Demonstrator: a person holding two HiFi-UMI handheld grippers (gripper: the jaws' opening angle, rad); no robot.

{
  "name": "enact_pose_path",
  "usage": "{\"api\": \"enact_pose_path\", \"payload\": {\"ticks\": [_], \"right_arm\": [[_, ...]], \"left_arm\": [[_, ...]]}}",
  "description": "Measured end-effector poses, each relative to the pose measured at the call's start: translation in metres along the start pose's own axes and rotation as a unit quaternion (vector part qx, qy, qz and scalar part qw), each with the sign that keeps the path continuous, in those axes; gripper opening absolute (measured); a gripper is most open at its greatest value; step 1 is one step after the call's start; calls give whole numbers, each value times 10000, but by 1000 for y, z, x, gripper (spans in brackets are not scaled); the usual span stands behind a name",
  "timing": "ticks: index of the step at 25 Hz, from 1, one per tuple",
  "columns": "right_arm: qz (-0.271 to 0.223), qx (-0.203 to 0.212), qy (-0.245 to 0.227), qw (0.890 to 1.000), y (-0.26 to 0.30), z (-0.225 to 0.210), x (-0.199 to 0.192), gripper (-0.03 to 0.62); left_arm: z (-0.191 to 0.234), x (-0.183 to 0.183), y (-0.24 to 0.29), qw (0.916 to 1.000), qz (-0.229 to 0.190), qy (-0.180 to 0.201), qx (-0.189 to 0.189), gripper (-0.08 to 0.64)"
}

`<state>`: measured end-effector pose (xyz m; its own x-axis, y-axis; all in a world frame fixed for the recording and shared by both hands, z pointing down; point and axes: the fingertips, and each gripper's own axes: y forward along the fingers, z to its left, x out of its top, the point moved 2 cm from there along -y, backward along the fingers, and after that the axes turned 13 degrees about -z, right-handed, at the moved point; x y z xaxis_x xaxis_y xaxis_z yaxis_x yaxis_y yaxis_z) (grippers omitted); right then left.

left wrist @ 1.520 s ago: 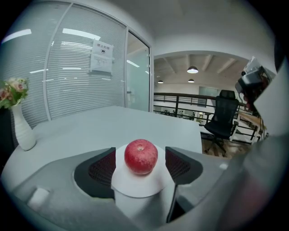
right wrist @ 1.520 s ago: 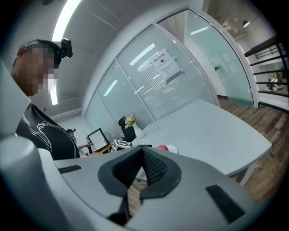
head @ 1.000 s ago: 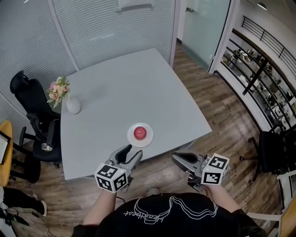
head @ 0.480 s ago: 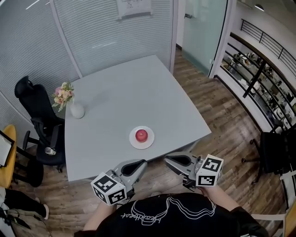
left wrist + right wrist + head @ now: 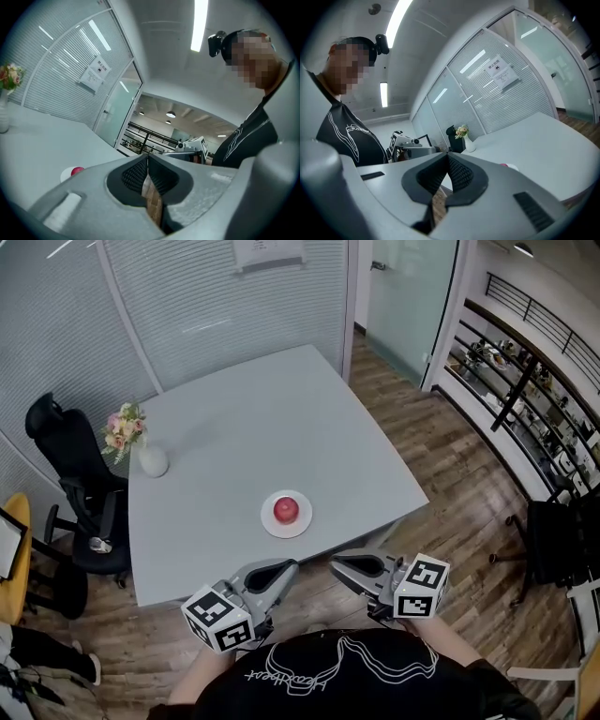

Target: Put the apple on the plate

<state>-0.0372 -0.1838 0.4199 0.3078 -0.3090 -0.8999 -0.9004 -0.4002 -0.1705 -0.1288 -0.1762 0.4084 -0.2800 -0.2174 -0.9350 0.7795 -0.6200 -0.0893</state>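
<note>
A red apple [image 5: 286, 510] sits in the middle of a white plate [image 5: 268, 520] near the front edge of the grey table [image 5: 244, 437]. Both grippers hang in front of the table, off its edge and apart from the plate. In the head view my left gripper [image 5: 287, 569] is shut with nothing between its jaws, and its tips point toward my right gripper [image 5: 337, 564], also shut and holding nothing. The left gripper view shows its jaws [image 5: 147, 157] pressed together, with the apple [image 5: 78, 171] low at the left. The right gripper's jaws [image 5: 448, 155] are closed too, and the plate [image 5: 511, 167] peeks over one jaw.
A white vase with pink flowers [image 5: 142, 454] stands at the table's far left corner. A black office chair [image 5: 80, 493] is to the left of the table. Wooden floor [image 5: 450, 474] lies to the right, and glass partition walls stand behind.
The left gripper's jaws were open a second ago and are now shut. Both grippers have drawn back from the table edge toward the person, the left one more.
</note>
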Motion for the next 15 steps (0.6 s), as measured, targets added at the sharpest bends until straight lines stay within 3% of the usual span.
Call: {"api": "enact_pose_path", "payload": {"ticks": [4, 10, 15], "right_arm": [[7, -63, -3, 10000, 0, -4, -1, 9], [20, -130, -13, 9999, 4, -8, -4, 9], [5, -185, 20, 9998, 8, -14, -8, 9]], "left_arm": [[1, -4, 3, 9993, 165, 334, -56, 15], [7, -8, 2, 9994, 215, 233, -145, 15], [15, -11, 3, 9988, 262, 414, -91, 15]]}}
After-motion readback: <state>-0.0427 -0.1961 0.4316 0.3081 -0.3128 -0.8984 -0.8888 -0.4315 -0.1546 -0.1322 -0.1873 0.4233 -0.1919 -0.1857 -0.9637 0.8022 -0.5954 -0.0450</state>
